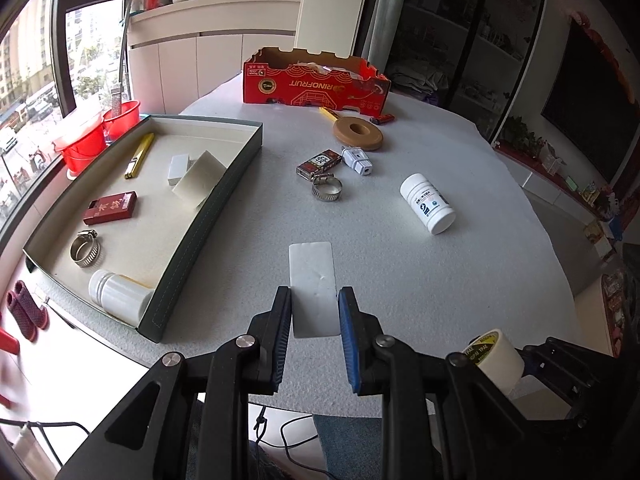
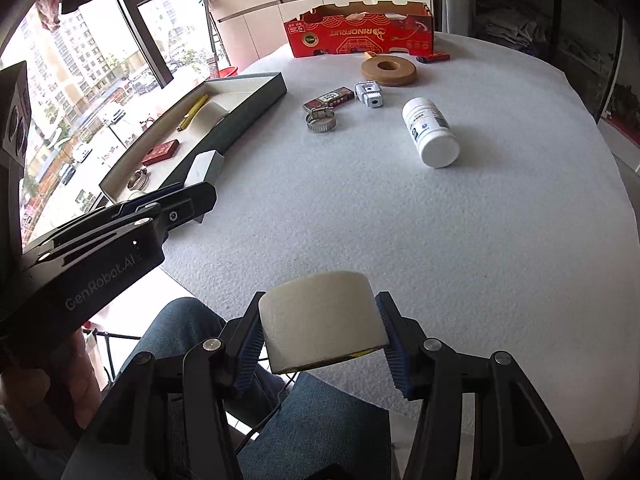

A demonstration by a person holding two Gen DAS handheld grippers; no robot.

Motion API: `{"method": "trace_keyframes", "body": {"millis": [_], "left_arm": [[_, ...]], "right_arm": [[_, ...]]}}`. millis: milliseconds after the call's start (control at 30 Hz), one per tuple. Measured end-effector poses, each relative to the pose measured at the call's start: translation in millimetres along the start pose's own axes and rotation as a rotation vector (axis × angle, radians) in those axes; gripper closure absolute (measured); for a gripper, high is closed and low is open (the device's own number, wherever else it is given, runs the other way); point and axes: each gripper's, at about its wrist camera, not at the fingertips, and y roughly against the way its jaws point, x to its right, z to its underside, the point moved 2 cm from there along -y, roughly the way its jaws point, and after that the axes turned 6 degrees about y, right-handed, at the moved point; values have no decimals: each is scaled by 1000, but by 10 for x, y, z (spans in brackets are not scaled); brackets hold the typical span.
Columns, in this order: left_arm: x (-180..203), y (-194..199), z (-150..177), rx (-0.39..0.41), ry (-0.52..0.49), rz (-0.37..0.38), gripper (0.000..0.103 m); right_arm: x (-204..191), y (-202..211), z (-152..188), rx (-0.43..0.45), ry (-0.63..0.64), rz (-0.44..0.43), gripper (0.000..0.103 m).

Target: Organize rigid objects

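The white slab [image 1: 313, 288] is only partly seen in the left wrist view: its near end is hidden between the fingers [image 1: 280, 332] of the left gripper [image 1: 314, 336], and in the right wrist view just its far tip [image 2: 202, 168] shows past the black frame at centre left. Whether the slab is lifted clear of the tabletop [image 1: 440, 280] cannot be told. The roll of white tape [image 2: 322, 320] is cut off at its underside by the right gripper [image 2: 320, 344], and in the left wrist view only a corner of it [image 1: 494, 354] appears at lower right, behind black linkage. The print on the white bottle [image 1: 427, 203] lying on its side right of centre is too small to read.

The left fingers are closed narrowly on the slab's long edges, the blue pads pressed to both sides. The right fingers [image 2: 394, 348] are spread fairly wide and are clamped on the tape roll, which is held at the tabletop's near edge, above a denim-clad knee.

At the left of the frame, the green-walled tray [image 1: 224, 184] is seen holding a second white bottle [image 1: 118, 294], a hose clamp [image 1: 85, 249], a red box [image 1: 111, 208], a yellow cutter [image 1: 139, 155] and two white blocks [image 1: 199, 178]. At centre, a small printed box [image 1: 319, 163], another clamp [image 1: 327, 188] and a white plug [image 1: 357, 160] lie close together, with a tan ring [image 1: 359, 132] beyond them before the red carton [image 1: 316, 84].
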Motion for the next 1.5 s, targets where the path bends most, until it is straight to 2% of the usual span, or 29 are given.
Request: {"method": "trace_keyframes", "body": {"millis": [433,733,1067,1333,1500], "left_arm": [[-425,258,-54,65,107,24,77],[-866,379,-244,111,195,-23,77],[-1224,300,-443,96,234,-100,77],[-1361,101,-561,61,236,-153,77],[-1415,42,-729,72,237,-181,77]], "right_arm": [[-469,-115,-162,-20,93,16,48],[-704,-209,-526,-5,144,-6,48],[-948,-363,-1013,31,205,-64,48],[-915,-553,-1131,18,206,-102,48],[-815,-629,-1283,22,204,-112,48]]}}
